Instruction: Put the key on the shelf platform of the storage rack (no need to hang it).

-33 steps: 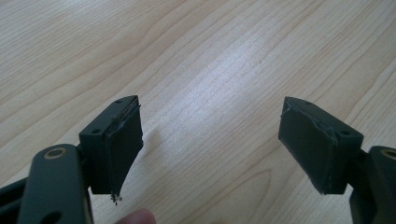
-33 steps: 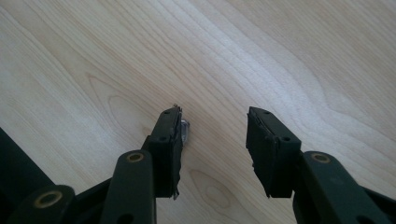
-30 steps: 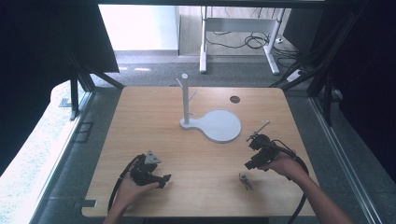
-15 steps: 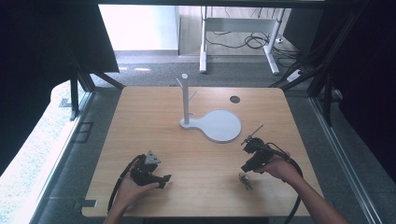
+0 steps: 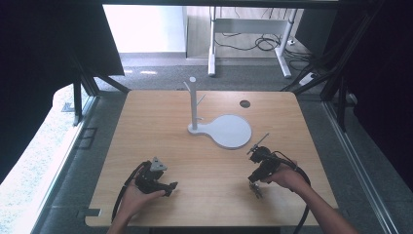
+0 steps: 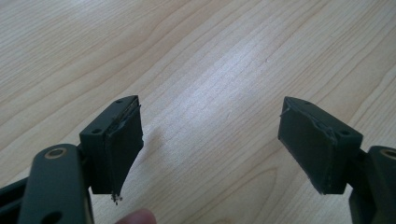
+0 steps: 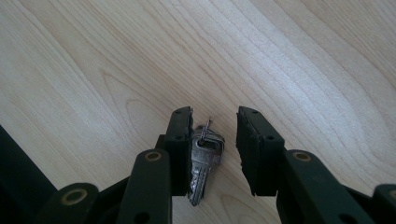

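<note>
We saw a small silver key (image 7: pixel 203 171) lying flat on the pale wooden surface (image 7: pixel 299 60), its blade pointing toward the camera in the right gripper view and its head farther off with a thin metal ring (image 7: pixel 208 127) threaded through it. It lay between the two jaws of the right tool (image 7: pixel 214 149), close against the left-hand jaw and apart from the other. In the high view we made it out as a small dark shape (image 5: pixel 255 188) near the surface's front right part.
</note>
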